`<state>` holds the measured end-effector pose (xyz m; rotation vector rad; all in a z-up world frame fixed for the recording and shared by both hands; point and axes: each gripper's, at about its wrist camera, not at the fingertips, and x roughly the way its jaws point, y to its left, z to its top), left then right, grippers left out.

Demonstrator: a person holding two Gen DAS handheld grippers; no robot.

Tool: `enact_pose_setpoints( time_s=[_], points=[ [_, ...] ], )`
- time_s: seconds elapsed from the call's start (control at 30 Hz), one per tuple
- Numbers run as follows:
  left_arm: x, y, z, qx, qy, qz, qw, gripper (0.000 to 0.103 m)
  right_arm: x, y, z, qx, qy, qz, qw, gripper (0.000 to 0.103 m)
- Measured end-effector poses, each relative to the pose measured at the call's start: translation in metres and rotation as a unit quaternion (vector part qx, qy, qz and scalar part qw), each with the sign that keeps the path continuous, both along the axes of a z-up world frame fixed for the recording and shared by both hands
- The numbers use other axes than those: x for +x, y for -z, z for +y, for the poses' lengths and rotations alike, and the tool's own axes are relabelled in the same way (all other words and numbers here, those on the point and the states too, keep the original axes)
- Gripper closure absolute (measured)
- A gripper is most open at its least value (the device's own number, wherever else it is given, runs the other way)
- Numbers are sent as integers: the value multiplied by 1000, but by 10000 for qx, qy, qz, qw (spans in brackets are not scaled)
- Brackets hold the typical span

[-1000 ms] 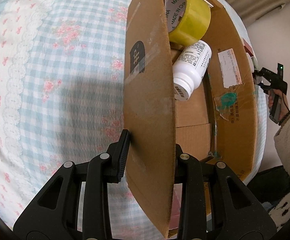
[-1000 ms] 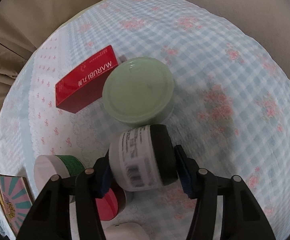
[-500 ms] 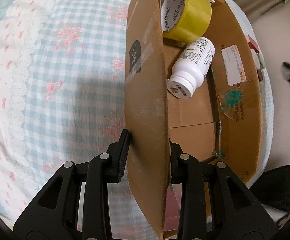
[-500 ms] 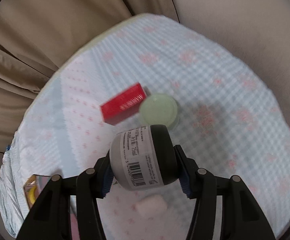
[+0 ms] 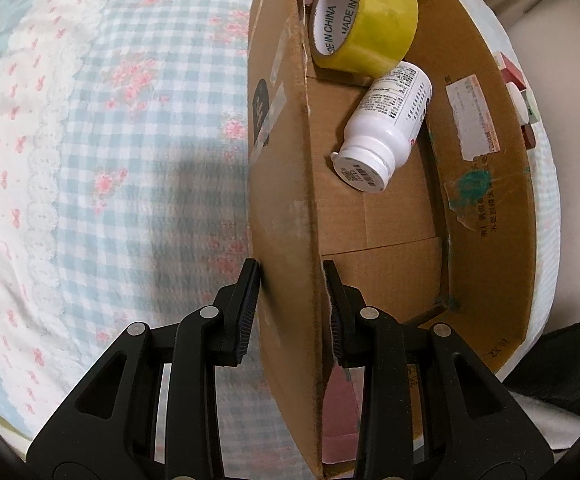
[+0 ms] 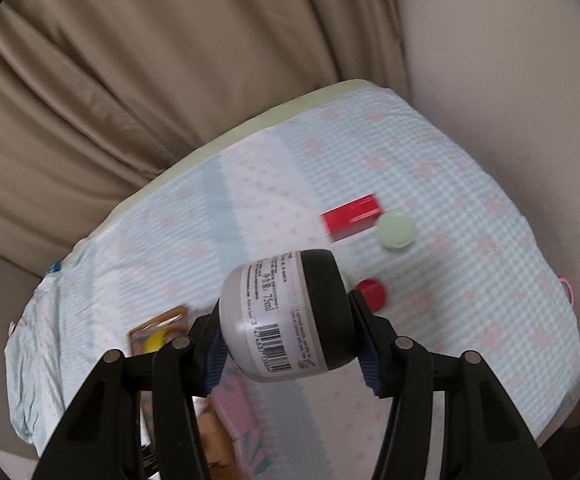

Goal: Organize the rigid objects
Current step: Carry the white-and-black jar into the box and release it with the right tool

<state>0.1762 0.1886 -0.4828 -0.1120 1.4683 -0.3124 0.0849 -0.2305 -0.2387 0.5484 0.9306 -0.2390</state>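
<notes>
**Two claws busy: one pinches the box wall, one holds a jar aloft**

Two claws are at work over a bed spread with a blue-check floral sheet (image 5: 110,160). The left claw (image 5: 290,300) is pressed onto the near side wall of an open cardboard box (image 5: 282,184), one finger outside the wall and one inside. Within the box, a roll of yellow tape (image 5: 365,20) stands on edge at the far end, and a white pill bottle (image 5: 385,120) lies tilted just in front of it, touching it, cap toward the camera. A pink patterned item shows under the box's near end, too hidden to identify.

The right claw (image 6: 286,340) pinches a small jar (image 6: 286,316) sideways, its dark lid to the right and its barcode label facing the camera. The jar is held above the bed. Beyond the jar on the sheet lie a red carton (image 6: 349,218) and, just beside it, a pale green round lid (image 6: 395,229); a red cap (image 6: 371,294) sits nearer the jar. Left of the jar, the box appears again (image 6: 158,326), with yellow visible inside. Beige curtains (image 6: 170,60) hang behind the bed.
</notes>
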Motion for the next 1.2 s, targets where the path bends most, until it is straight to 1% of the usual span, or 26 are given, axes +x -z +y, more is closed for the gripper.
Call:
enact_pose_setpoints(
  time_s=[0.13, 0.27, 0.37, 0.53, 0.67, 0.8, 0.97, 1.07, 1.2],
  points=[
    [3, 0, -5, 53, 15, 29, 10000, 75, -2, -4, 51, 109, -259, 54, 9996, 52],
    [4, -1, -8, 65, 135, 16, 9999, 75, 1, 8, 103, 297, -594, 170, 9977, 52],
    [4, -1, -11, 32, 223, 0, 9997, 75, 4, 27, 140, 455, -870, 328, 9946, 52],
    [5, -1, -8, -4, 254, 9, 9997, 75, 10, 65, 191, 744, -1194, 606, 9882, 52],
    [5, -1, -7, -12, 237, -10, 9997, 75, 21, 100, 225, 761, -1448, 908, 9823, 52],
    [5, 5, -6, -20, 152, -9, 9999, 75, 32, 139, 245, 816, -1690, 1172, 9752, 52],
    [5, 6, -8, 49, 183, -20, 9998, 75, 47, 184, 261, 837, -1919, 1400, 9678, 52],
    [4, 6, -8, 48, 162, 7, 9999, 75, 55, 202, 265, 885, -1993, 1483, 9646, 52],
    [2, 4, -10, 65, 181, 19, 9998, 75, 62, 211, 265, 912, -2047, 1551, 9621, 52]
  ],
)
